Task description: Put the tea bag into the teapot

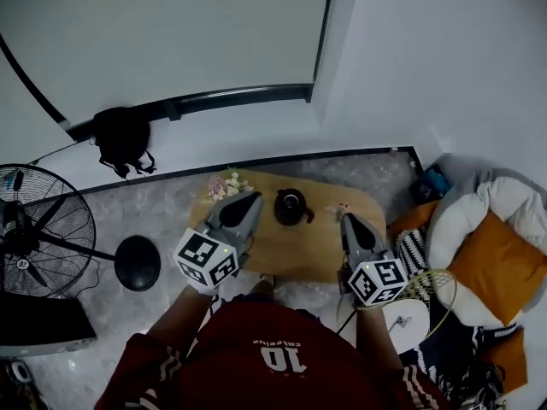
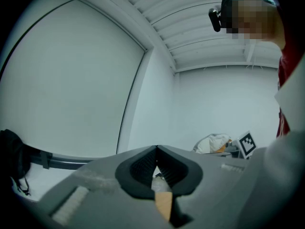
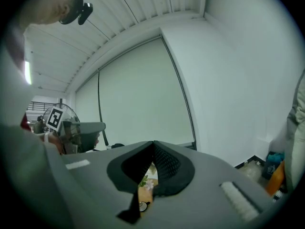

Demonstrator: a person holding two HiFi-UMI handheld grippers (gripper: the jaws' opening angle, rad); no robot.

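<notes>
A black teapot stands on the small wooden table, toward its far side. A small pale thing, perhaps the tea bag, lies on the table right of the pot. My left gripper hovers over the table's left part, tip just left of the teapot, jaws shut and empty. My right gripper is over the table's right part, tip just short of the pale thing, jaws shut with nothing seen between them. In the left gripper view the jaws meet; in the right gripper view they meet too, with wood below.
A bunch of pale flowers lies at the table's far left corner. A standing fan and its round black base are on the floor at left. Orange and white cushions pile up at right. A black bag sits by the wall.
</notes>
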